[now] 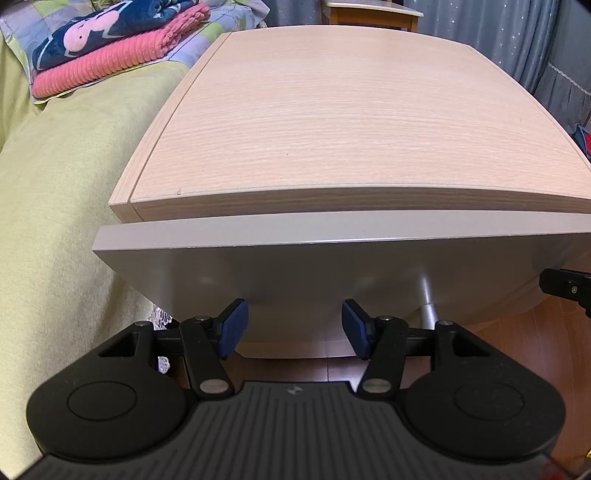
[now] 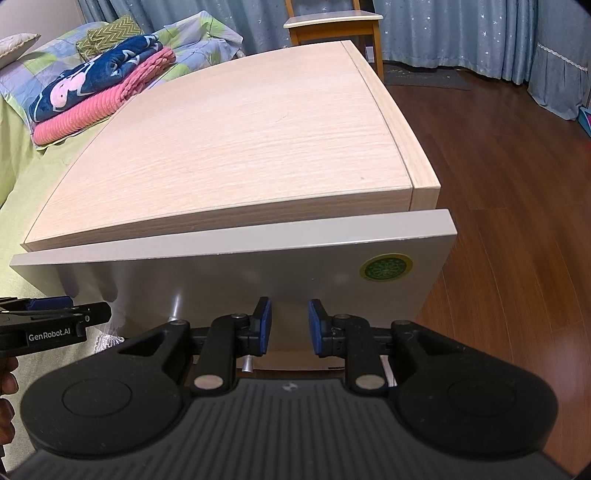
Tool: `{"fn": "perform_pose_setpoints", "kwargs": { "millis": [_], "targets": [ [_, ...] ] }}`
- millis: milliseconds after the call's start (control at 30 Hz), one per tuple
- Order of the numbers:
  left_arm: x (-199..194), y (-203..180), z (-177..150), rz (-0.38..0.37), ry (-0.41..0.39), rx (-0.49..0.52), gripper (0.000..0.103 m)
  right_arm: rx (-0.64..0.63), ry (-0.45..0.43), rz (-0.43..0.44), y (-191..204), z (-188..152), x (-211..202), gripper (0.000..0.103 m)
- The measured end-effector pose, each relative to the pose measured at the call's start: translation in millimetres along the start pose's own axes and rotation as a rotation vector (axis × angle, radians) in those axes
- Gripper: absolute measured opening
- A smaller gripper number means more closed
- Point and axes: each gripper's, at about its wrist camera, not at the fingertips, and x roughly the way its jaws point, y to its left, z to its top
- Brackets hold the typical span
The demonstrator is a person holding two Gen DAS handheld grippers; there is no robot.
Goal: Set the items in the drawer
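Both tools spread, empty: right tool point(image 2: 290, 326), left tool point(image 1: 294, 328) marked "GenRobot.AI", facing drawer point(image 2: 258, 273)

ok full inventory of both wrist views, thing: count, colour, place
nightstand: 1, light wood top, centre, beside the bed
drawer front: 1, grey, under the top, standing slightly proud of it
handle: 1, silver bar, low on the drawer front
sticker: 1, green and gold, drawer front's right end
bed cover: 1, yellow-green, left
folded blankets: 2, navy patterned on pink, on the bed
chair: 1, wooden, behind the nightstand
curtains: grey-blue with stars, back wall
floor: dark wood, right
left gripper: 1, black, blue pads, open, empty
right gripper: 1, black, blue pads, open, empty
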Motion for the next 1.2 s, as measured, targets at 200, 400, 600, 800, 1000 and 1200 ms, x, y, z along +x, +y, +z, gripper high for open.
{"fn": "perform_pose_setpoints", "kwargs": {
  "millis": [200,400,600,800,1000,1200],
  "targets": [
    [3,-1,4,0.001,0.003,-0.002,0.059,0.002,0.0,-0.001,0,1,0,0.019],
    [8,-2,6,0.001,0.007,-0.002,0.059,0.009,-0.001,-0.007,0,2,1,0.019],
    [11,-3,11,0.001,0.006,-0.003,0.059,0.01,-0.002,-0.01,0,4,3,0.019],
    [14,-4,12,-0.001,0.005,-0.003,0.059,0.009,-0.004,-0.015,1,4,5,0.017],
    [16,-6,13,-0.003,0.008,-0.007,0.059,0.012,-0.006,-0.028,-2,5,5,0.015],
    [19,-3,17,-0.005,0.009,-0.007,0.059,0.012,-0.008,-0.034,-2,6,7,0.015]
  ]
}}
